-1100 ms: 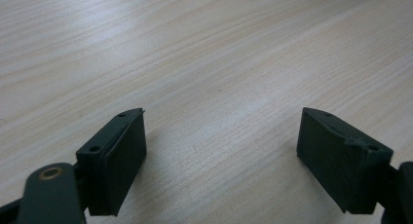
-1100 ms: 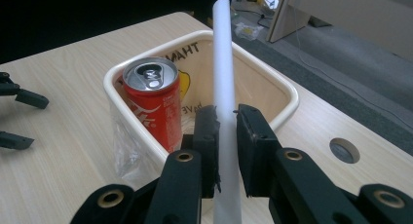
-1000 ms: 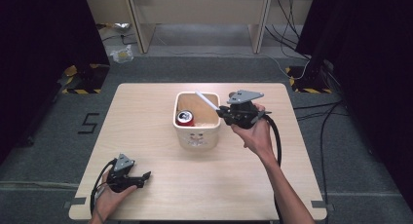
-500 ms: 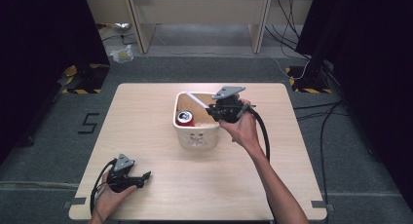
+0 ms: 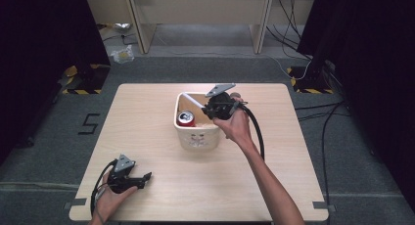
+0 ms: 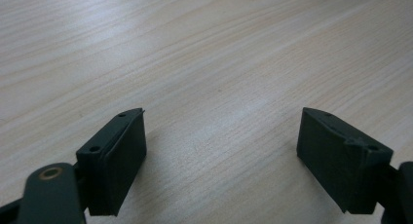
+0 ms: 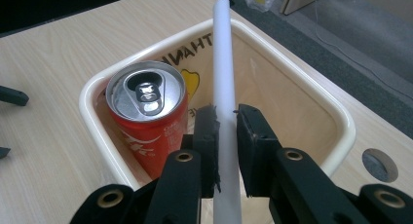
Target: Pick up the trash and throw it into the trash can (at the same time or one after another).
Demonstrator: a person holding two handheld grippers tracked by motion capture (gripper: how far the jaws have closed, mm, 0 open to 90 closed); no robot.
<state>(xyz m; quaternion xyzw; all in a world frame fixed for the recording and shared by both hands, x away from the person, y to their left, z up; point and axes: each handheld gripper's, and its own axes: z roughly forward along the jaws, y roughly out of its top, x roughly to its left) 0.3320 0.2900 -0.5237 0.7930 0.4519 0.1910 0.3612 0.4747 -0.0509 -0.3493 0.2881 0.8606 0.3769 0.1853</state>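
- Light wooden table [image 5: 147,117]: pale grain, rounded corners, everything sits on it.
- Cream plastic square bin [image 7: 311,92]: stands near table centre w/ thick rolled rim, yellow print and dark lettering on the inner wall (only partly readable); high view shows a small face-like mark on its near outer side.
- Red aluminium drink can [image 7: 146,107]: upright in the bin, against one corner, silver top w/ pull tab facing up.
- White plastic straight tube [image 7: 225,87]: smooth, matte, round end, uniform thickness; long and thin. Held over the bin opening, its far end reaching past the bin's far rim in the right gripper view, just beside the can, not touching it as far as can be seen.
- Right gripper [image 7: 226,124]: black jaws clamped on the tube from both sides, approx mid-length; hovers above the bin's right side in the high view, hand behind it.
- Left gripper [image 5: 147,176]: at the near-left table corner, well apart from the bin; jaws spread wide over bare wood (nothing between them).
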